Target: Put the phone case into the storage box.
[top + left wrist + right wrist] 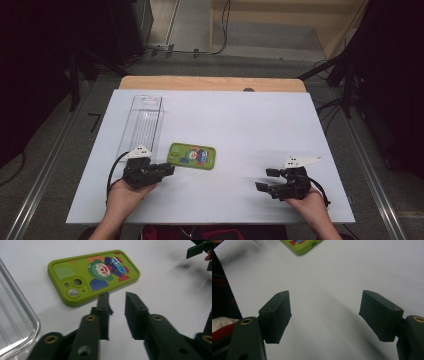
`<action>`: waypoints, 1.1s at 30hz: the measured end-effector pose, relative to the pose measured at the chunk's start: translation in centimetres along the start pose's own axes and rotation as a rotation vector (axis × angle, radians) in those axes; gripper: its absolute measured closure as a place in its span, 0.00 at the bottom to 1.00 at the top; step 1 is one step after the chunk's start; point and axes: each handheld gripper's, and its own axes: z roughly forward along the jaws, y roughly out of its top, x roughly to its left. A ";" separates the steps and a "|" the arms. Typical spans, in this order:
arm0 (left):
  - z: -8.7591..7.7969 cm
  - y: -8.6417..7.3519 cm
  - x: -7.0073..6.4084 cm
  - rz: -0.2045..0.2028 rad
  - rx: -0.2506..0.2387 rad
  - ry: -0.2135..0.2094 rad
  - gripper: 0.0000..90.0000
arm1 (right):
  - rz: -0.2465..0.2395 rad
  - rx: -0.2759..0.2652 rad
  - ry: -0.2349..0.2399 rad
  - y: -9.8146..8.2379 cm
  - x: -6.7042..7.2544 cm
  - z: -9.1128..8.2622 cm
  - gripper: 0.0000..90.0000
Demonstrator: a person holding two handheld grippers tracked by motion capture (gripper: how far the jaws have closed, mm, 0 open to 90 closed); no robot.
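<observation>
Nearest you, your right gripper [274,181] sat idle on the white table [260,125], jaws spread wide and empty. Your left gripper [167,168] pointed at the green phone case [192,156], its jaws drawn close with a narrow gap and nothing between them. The case lay flat just ahead of their tips, possibly touching. Beyond it lay the clear plastic box [142,125]. You seemed about to nudge or grasp the case; lifting it would call for reopening over its edge.
</observation>
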 end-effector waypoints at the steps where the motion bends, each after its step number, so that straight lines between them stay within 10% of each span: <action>1: 0.1 0.1 -0.1 0.005 0.003 0.007 0.89 | 0.001 0.000 -0.001 0.0 0.0 0.0 0.26; 33: 4.6 1.6 0.0 0.012 0.139 0.186 1.00 | -0.007 -0.004 0.007 0.0 0.2 -0.1 0.26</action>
